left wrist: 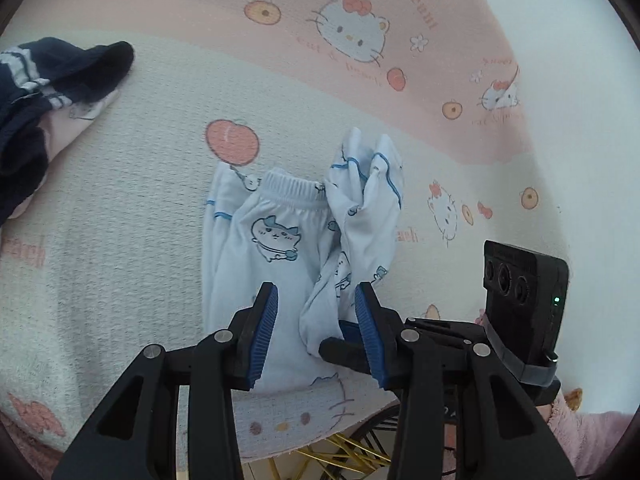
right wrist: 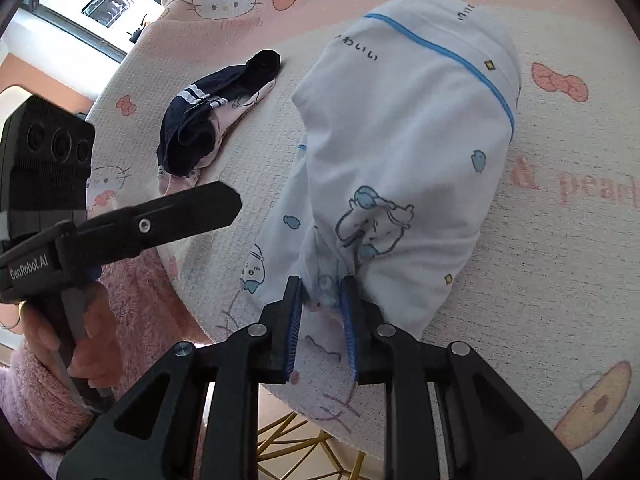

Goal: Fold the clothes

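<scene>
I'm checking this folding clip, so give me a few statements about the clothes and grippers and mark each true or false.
1. The right gripper pinches the light blue garment. True.
2. The left gripper is clamped on the navy garment. False: its jaws stand open over the light blue garment, and the navy one lies apart.
3. The navy garment lies on a pink garment. True.
4. The cloth under the clothes is plain white. False: it is printed with cartoon cats and fruit.

Navy garment (left wrist: 48,92) cut off by left frame edge in the left wrist view. Pale-blue pyjama trousers (left wrist: 276,248) partly hidden behind left claw (left wrist: 316,300). Gold wire frame (right wrist: 304,440) below mostly hidden; what it is cannot be told.
</scene>
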`<action>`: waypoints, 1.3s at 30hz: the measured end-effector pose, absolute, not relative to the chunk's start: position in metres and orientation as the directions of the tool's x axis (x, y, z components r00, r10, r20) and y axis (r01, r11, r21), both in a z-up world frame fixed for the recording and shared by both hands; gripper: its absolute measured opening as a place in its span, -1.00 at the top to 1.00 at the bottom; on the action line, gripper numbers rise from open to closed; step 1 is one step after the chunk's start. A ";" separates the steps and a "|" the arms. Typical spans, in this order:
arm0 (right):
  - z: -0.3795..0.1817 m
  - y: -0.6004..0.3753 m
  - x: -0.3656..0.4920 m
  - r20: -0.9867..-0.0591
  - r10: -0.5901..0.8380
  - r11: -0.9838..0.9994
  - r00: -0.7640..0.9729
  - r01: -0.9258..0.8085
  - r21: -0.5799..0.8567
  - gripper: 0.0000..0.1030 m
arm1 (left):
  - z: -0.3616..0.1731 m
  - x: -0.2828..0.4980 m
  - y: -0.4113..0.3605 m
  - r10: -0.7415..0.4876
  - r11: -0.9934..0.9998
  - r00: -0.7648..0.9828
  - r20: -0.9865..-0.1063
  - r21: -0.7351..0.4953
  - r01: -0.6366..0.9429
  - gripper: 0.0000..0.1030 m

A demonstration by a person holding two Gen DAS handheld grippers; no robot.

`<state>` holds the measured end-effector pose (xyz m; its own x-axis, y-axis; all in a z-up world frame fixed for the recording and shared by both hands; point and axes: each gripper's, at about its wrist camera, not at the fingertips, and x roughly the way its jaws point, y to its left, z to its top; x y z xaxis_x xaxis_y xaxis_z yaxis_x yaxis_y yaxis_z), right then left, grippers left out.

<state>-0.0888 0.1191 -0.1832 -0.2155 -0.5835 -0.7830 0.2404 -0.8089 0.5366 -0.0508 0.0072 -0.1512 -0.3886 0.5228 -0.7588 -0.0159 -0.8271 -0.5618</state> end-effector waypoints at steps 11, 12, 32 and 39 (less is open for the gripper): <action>-0.176 0.140 -0.074 -0.785 -0.576 -0.816 -0.227 0.205 0.540 0.29 | -0.180 -0.081 0.080 0.477 -0.879 -0.273 -0.836 -0.455 -0.144 0.63; -0.176 0.149 -0.074 -0.781 -0.580 -0.815 -0.231 0.177 0.552 0.28 | -0.176 -0.082 0.083 0.490 -0.872 -0.279 -0.826 -0.463 -0.161 0.66; -0.169 0.230 -0.115 -0.776 -0.465 -0.826 -0.427 -0.107 0.553 0.18 | -0.102 -0.037 0.090 0.371 -0.924 -0.501 -0.782 -0.259 -0.281 0.75; -0.142 0.153 -0.159 -0.781 -0.473 -0.879 -0.407 0.155 0.452 0.18 | -0.160 -0.031 0.011 0.316 -0.930 -0.395 -0.862 -0.363 0.048 0.75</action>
<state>-0.1586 0.1534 -0.1422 -0.4071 -0.4731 -0.7813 0.1545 -0.8788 0.4516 -0.0310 0.0109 -0.1602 -0.3952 0.3163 -0.8624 0.0480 -0.9304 -0.3633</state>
